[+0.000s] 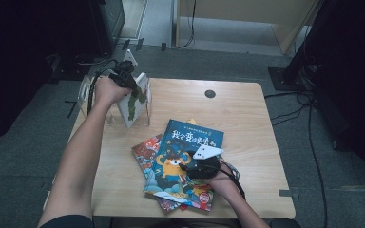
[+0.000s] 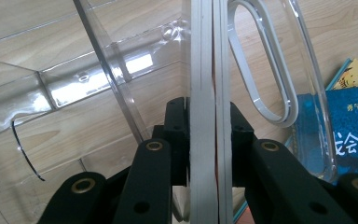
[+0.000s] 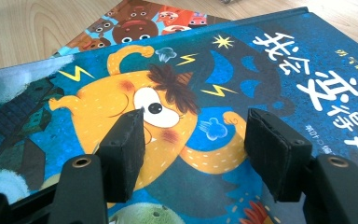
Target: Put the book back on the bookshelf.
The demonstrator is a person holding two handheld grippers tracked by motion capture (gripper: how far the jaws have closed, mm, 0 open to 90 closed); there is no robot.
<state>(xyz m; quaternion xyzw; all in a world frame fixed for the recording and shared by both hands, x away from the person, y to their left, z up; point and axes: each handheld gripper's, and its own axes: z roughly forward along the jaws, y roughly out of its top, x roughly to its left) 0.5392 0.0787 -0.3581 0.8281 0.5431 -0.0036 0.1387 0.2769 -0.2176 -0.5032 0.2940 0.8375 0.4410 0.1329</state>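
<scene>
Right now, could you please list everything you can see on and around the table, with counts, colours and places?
Table: one, light wood, centre, on grey floor.
Clear rack: one, transparent plastic, far left corner of the table.
White-edged book: one, green-and-white cover, upright in the rack, its page edges between the left jaws.
Blue book: one, blue with an orange creature, top of the near-centre pile.
Books under it: at least two, red and multicoloured.
Round hole cover: one, dark, far edge of the table.
Left gripper: one, black, closed on the upright book.
Right gripper: one, black, jaws open above the blue book.
</scene>
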